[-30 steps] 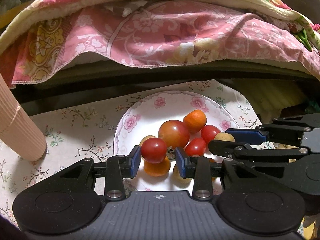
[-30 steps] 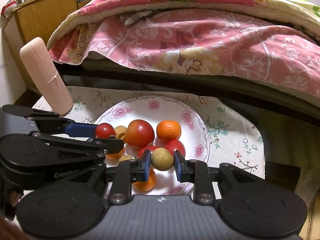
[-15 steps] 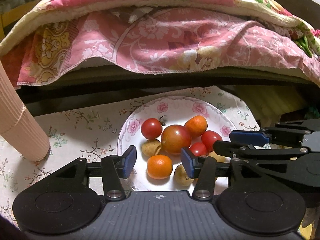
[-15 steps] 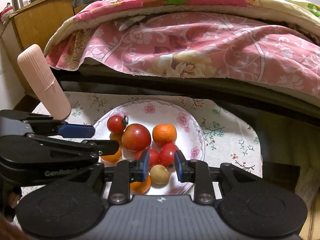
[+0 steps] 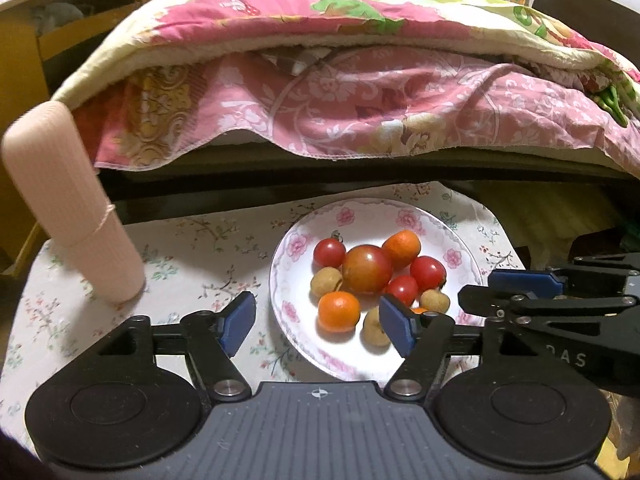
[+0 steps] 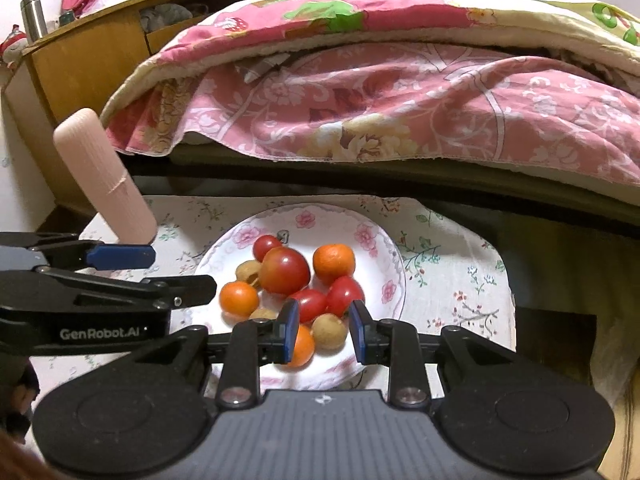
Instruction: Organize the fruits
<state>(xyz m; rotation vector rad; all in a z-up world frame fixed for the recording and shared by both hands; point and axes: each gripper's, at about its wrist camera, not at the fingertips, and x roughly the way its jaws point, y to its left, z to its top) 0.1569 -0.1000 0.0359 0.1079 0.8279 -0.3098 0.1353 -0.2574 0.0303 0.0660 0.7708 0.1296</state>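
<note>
Now the left gripper (image 5: 316, 316) has let go: its jaws have just been opening and stand spread with nothing between them. The cherry tomato (image 5: 329, 252) they pinched a second ago sits on the plate (image 5: 456, 236), at the far left of the pile, stem up. The right gripper (image 6: 323, 316) has its jaws drawn in as close as they go, and I'd say they pinch nothing. A longan (image 6: 329, 332) shows through the narrow gap but lies on the plate below. So all the fruit looks gathered, one more piece placed.

Behind it all hangs a soft, rumpled floral quilt (image 5: 360, 92). A thin flowered cloth covers the bench (image 5: 208, 248), and a ribbed pink roll (image 5: 76, 208) stands upright at the left. The round, glossy plate has a flower rim. On it are a big smooth red-brown tomato (image 5: 367, 269), a dimpled tangerine (image 5: 339, 311) and small matte tan longans.
</note>
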